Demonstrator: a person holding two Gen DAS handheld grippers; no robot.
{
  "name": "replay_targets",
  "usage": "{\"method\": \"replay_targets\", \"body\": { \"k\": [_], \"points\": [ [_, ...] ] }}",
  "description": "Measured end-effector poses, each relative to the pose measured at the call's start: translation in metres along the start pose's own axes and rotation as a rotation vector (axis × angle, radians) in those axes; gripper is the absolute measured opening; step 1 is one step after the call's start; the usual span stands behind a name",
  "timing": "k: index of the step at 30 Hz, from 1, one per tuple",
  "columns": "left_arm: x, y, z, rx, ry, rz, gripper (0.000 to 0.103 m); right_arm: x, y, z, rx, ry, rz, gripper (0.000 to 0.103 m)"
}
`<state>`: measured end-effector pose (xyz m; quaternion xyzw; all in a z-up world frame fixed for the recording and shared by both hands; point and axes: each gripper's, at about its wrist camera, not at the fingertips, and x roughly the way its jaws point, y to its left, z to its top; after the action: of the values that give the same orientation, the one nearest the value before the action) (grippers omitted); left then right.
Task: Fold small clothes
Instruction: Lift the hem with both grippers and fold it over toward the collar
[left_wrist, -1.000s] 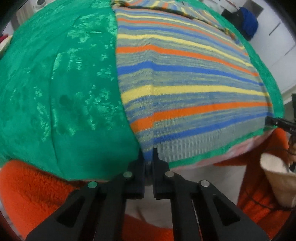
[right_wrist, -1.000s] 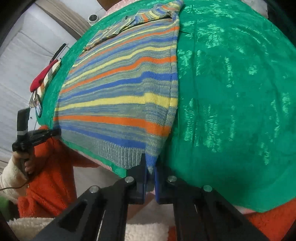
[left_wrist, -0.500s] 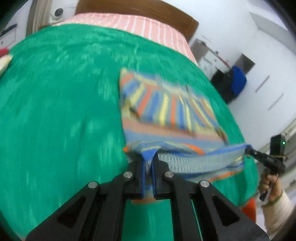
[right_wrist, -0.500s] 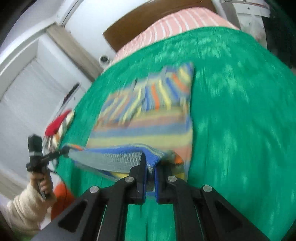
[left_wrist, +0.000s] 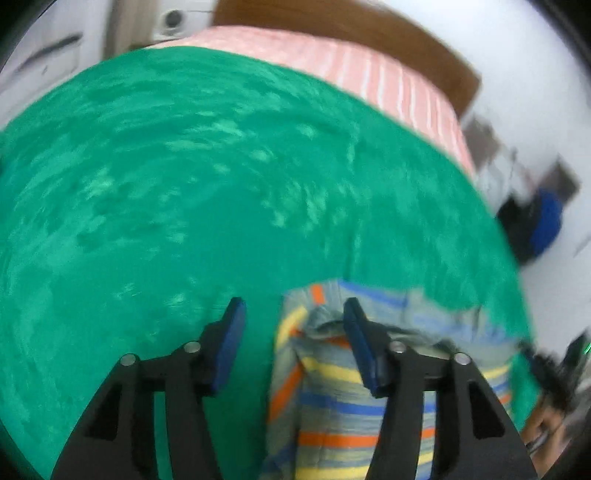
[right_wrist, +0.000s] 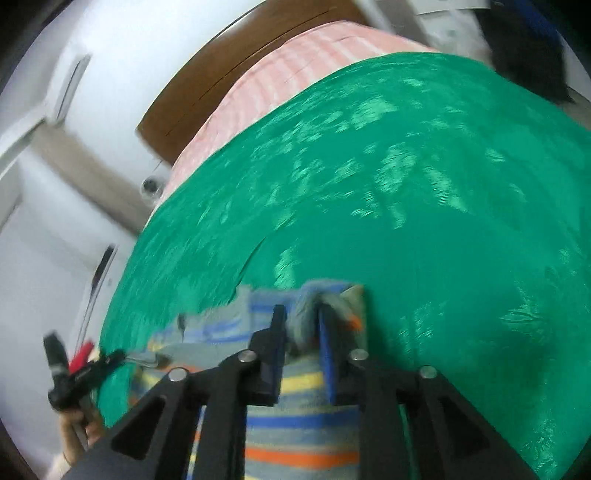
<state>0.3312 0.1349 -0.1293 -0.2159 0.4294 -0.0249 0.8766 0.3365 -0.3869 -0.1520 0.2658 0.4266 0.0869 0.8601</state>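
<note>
Your left hand-held gripper (left_wrist: 293, 332) has its jaws opening, and they already stand well apart: the corner of the striped sweater (left_wrist: 332, 402) lies between the pads, close to the right-hand one, with no pad pressing on it. Your right hand-held gripper (right_wrist: 302, 334) is only starting to open, its jaws a narrow gap apart, and a bunched bit of knit hem sits in that gap; the blur hides whether the pads have let go of it. The sweater lies on the green bedspread (left_wrist: 184, 184) at the near end of the bed, its lower part doubled over onto its upper part, the folded-over hem just ahead of both grippers. The danger I see is uneven release: if you draw the right side away while the knit is caught between the pads, you could drag that corner back and skew the fold, leaving the hem crooked. The loose knit can also snag on a pad edge as you lift. The glossy bedspread looks slippery, so any sideways tug may slide the whole garment. Open fully, then lift straight up.
</note>
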Motion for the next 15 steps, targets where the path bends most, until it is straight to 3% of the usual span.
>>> {"method": "replay_targets", "body": {
  "k": [2, 4, 6, 8, 10, 11, 12, 15],
  "points": [
    [-0.024, 0.017, -0.01, -0.025, -0.022, -0.037, 0.062, -0.016, 0.007, -0.003, -0.057, -0.013, -0.002, 0.02],
    [-0.045, 0.02, -0.032, 0.032, -0.022, -0.072, 0.065, -0.033, 0.022, -0.011, -0.163, -0.001, -0.027, 0.022],
    [-0.055, 0.013, -0.06, 0.124, 0.005, -0.103, 0.077, -0.044, 0.038, -0.021, -0.261, 0.043, -0.02, 0.022],
    [-0.049, 0.002, -0.086, 0.211, 0.037, -0.085, 0.078, -0.038, 0.06, -0.035, -0.33, 0.16, 0.02, 0.025],
    [-0.037, -0.004, -0.107, 0.29, 0.083, -0.013, 0.071, -0.013, 0.072, -0.045, -0.342, 0.291, 0.042, 0.03],
    [-0.032, -0.004, -0.12, 0.31, 0.109, 0.031, 0.058, 0.006, 0.081, -0.051, -0.346, 0.354, 0.037, 0.03],
    [-0.033, 0.0, -0.13, 0.307, 0.118, 0.049, 0.054, 0.029, 0.091, -0.055, -0.356, 0.411, 0.024, 0.03],
    [-0.059, 0.011, -0.149, 0.282, 0.077, 0.048, 0.055, 0.083, 0.113, -0.048, -0.369, 0.411, -0.036, 0.031]
  ]
}}
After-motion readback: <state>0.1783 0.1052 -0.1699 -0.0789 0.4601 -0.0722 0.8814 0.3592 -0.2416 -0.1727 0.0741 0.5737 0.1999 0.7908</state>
